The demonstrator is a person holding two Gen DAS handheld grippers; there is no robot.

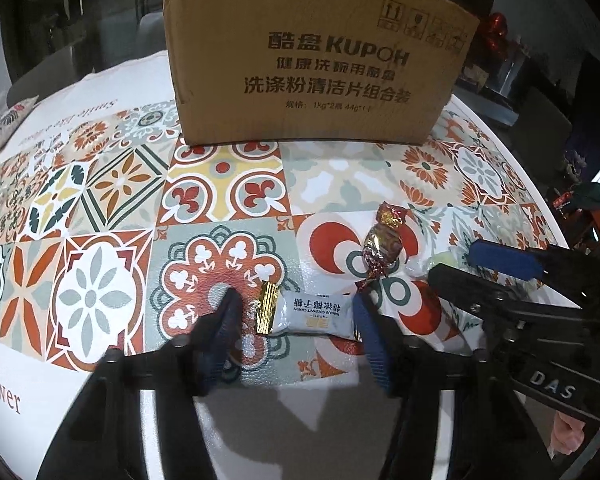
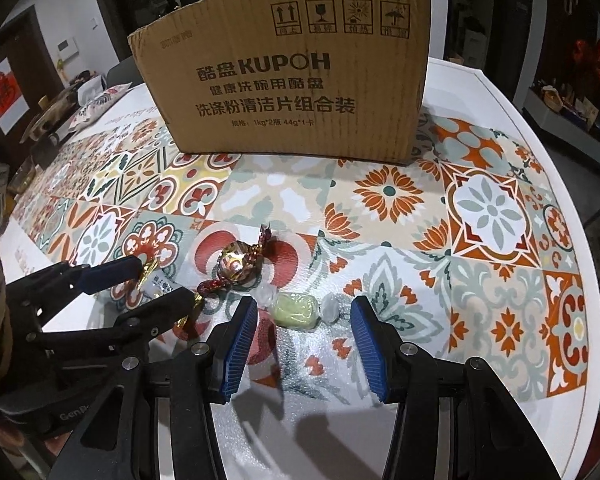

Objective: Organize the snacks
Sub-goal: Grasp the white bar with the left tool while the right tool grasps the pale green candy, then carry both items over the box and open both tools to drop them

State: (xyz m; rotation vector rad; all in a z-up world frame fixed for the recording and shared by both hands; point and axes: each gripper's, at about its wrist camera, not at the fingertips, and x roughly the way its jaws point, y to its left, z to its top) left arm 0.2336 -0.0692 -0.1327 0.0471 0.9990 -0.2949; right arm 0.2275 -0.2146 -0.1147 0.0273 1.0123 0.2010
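A white coconut candy (image 1: pixel 308 314) with gold ends lies on the patterned tablecloth between the fingers of my open left gripper (image 1: pixel 296 308); the blue pads stand at either end of it. A red-gold twisted candy (image 1: pixel 382 242) lies just beyond. In the right wrist view a green candy (image 2: pixel 296 310) in clear wrap lies between the fingers of my open right gripper (image 2: pixel 304 314), apart from both pads. The red-gold candy (image 2: pixel 236 266) and the left gripper (image 2: pixel 160 284) around the white candy (image 2: pixel 160 286) show to its left. A brown cardboard box (image 1: pixel 312 56) stands behind.
The box (image 2: pixel 292 80) stands at the table's far side. Snack bags (image 2: pixel 96 106) and clutter lie at the far left. The white table edge (image 2: pixel 572 184) curves round on the right. My right gripper (image 1: pixel 496 276) reaches in from the right in the left wrist view.
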